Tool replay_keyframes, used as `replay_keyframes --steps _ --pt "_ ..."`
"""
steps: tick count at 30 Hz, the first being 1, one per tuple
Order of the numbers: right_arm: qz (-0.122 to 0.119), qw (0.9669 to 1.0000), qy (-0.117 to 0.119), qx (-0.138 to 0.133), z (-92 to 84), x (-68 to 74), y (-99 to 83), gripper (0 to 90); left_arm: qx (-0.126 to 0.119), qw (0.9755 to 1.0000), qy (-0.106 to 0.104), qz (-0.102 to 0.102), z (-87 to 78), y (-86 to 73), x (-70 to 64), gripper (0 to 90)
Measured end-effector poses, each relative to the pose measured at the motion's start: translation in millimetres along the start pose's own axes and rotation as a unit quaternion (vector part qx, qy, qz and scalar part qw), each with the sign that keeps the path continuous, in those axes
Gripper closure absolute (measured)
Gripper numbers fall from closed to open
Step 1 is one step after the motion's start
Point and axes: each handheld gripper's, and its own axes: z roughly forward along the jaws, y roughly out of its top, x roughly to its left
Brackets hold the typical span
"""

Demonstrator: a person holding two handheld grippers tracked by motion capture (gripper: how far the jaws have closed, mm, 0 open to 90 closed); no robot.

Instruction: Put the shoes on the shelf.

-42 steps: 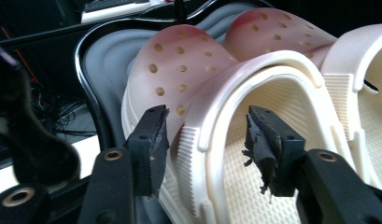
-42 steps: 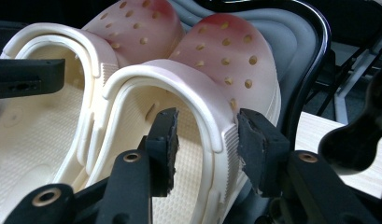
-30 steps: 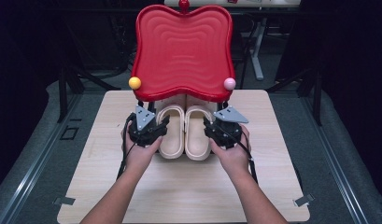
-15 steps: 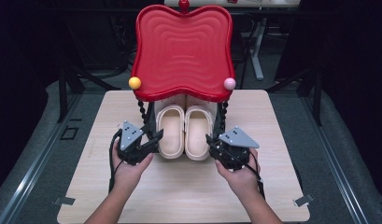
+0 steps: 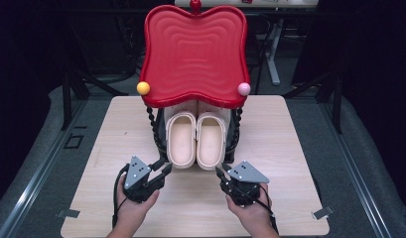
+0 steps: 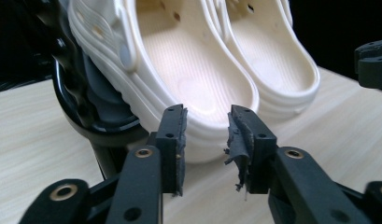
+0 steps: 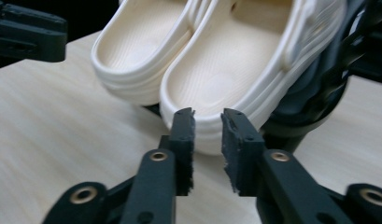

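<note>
A pair of cream clogs (image 5: pixel 196 140) sits side by side on the lower shelf of a small rack (image 5: pixel 159 139) with twisted black posts, heels toward the person, toes tucked under the rack's red wavy top (image 5: pixel 193 54). A yellow ball (image 5: pixel 143 88) and a pink ball (image 5: pixel 244 89) sit at the top's front corners. The rack stands on a pale wooden table (image 5: pixel 290 144).

The left gripper (image 5: pixel 162 171) is held low over the table just in front of the rack's left post, jaws pointing at the left clog's heel. In the left gripper view its jaws stand a narrow gap apart with nothing between them, the heel rim just beyond; the pad on one jaw is frayed.

The right gripper (image 5: pixel 222 174) is held just in front of the right clog's heel, apart from it. In the right gripper view its jaws are likewise a little apart and empty, with the heel just past the tips
</note>
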Motion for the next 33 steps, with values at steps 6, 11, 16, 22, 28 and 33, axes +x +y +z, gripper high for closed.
replay_keyframes --steps 6,11,16,22,28,33 --pt "-0.009 0.9995 0.011 0.028 12.1 8.3 -12.0 86.9 0.021 0.9998 -0.008 0.000 8.2 -10.8 -9.6 82.2" --pt "-0.002 0.9988 0.022 0.043 24.3 11.2 -19.4 89.7 0.042 0.9987 -0.022 -0.017 16.3 -20.8 -12.1 89.5" --pt "0.015 0.9985 0.025 0.046 33.0 9.7 -20.8 89.9 0.052 0.9979 -0.031 -0.022 23.0 -22.4 -13.7 89.8" --pt "0.026 0.9985 0.021 0.044 38.0 8.6 -21.6 89.9 0.054 0.9977 -0.031 -0.028 30.5 -21.9 -12.6 89.8" --pt "0.030 0.9986 0.016 0.040 38.1 6.5 -19.5 90.0 0.055 0.9977 -0.028 -0.028 32.7 -19.8 -10.2 89.8" --pt "0.026 0.9989 0.010 0.037 35.5 6.9 -18.0 90.0 0.052 0.9981 -0.016 -0.028 29.5 -18.0 -10.4 89.8"
